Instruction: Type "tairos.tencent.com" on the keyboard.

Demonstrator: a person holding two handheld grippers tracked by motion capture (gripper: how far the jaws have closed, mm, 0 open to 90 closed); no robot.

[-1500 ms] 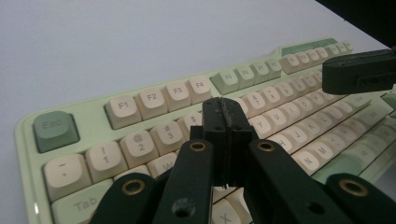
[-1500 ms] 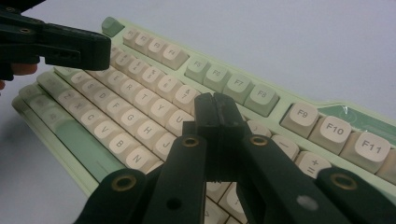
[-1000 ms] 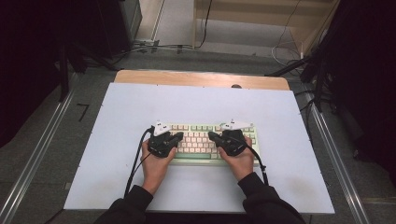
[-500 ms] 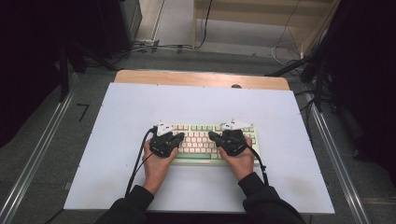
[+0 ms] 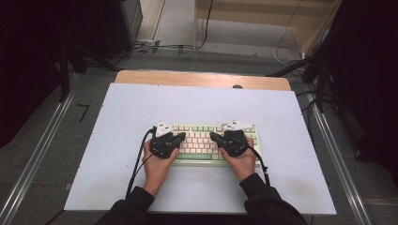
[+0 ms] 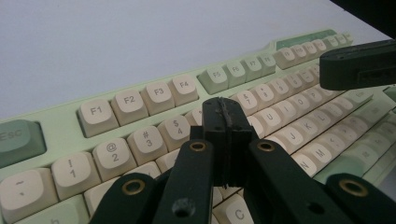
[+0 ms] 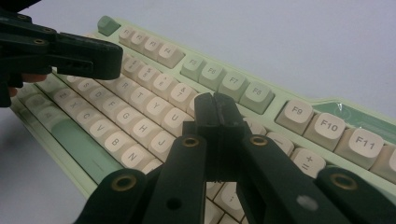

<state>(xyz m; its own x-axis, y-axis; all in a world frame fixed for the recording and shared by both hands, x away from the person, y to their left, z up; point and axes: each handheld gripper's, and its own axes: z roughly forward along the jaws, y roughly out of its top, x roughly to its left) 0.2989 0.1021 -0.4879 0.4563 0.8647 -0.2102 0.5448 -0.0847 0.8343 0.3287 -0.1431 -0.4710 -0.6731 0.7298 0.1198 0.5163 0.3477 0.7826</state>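
A pale green keyboard (image 5: 202,140) with cream keys lies on the white table top. My left gripper (image 5: 180,137) hovers over its left half, jaws shut with nothing between them. In the left gripper view its joined tips (image 6: 227,112) point at the number row of the keyboard (image 6: 116,107). My right gripper (image 5: 213,136) is over the right half, also shut and empty. In the right gripper view its tips (image 7: 215,106) sit above the upper key rows of the keyboard (image 7: 154,93), and the left gripper's jaws (image 7: 100,55) reach in from the left.
The white board (image 5: 141,108) covers a wooden table whose far edge (image 5: 202,78) shows beyond it. Metal rails (image 5: 33,159) run along both sides. Cables (image 5: 136,164) trail from the grippers toward the person. Dark equipment and cords stand on the floor behind.
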